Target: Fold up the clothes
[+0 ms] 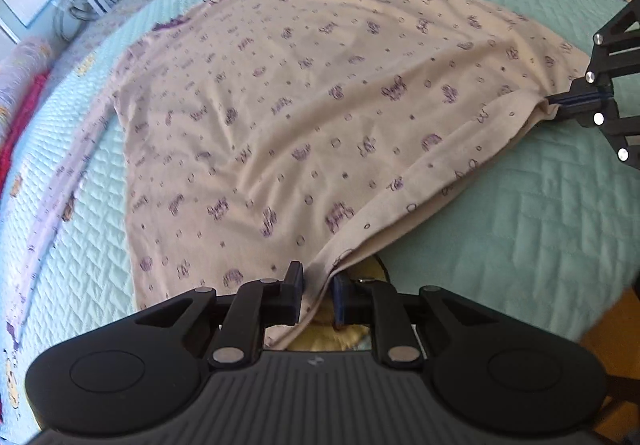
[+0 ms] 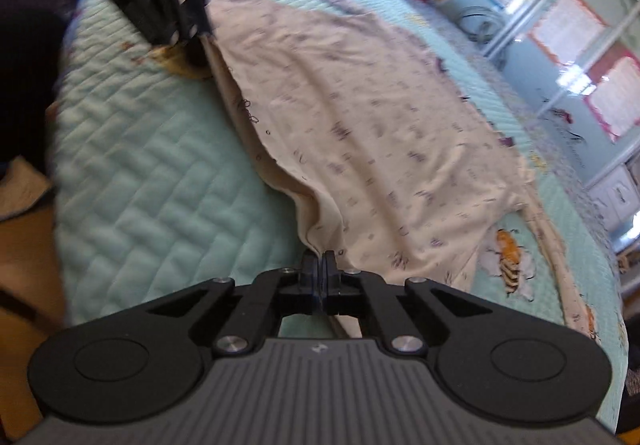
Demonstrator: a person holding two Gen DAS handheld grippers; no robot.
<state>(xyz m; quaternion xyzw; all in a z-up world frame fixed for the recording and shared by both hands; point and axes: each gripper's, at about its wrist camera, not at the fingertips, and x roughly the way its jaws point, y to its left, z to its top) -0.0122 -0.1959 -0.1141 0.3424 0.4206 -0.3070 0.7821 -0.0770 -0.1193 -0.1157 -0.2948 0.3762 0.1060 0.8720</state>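
The cream long-sleeved shirt with purple prints [image 1: 280,105] lies spread flat on the teal quilted bedspread [image 1: 520,225], no fold in it, while the left gripper [image 1: 318,285] and right gripper [image 2: 319,265] each pinch a bottom corner of it.

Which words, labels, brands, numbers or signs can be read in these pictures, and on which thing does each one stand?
No text can be read for certain.
Shirt: purple script-like marks printed all over, too small and blurred to read.
Wall sheets: lines of print, too blurred to read.
Left gripper: small pale emblem on its body, no letters.
Right gripper: same emblem, no letters.
Bedspread: bee picture only, no words.
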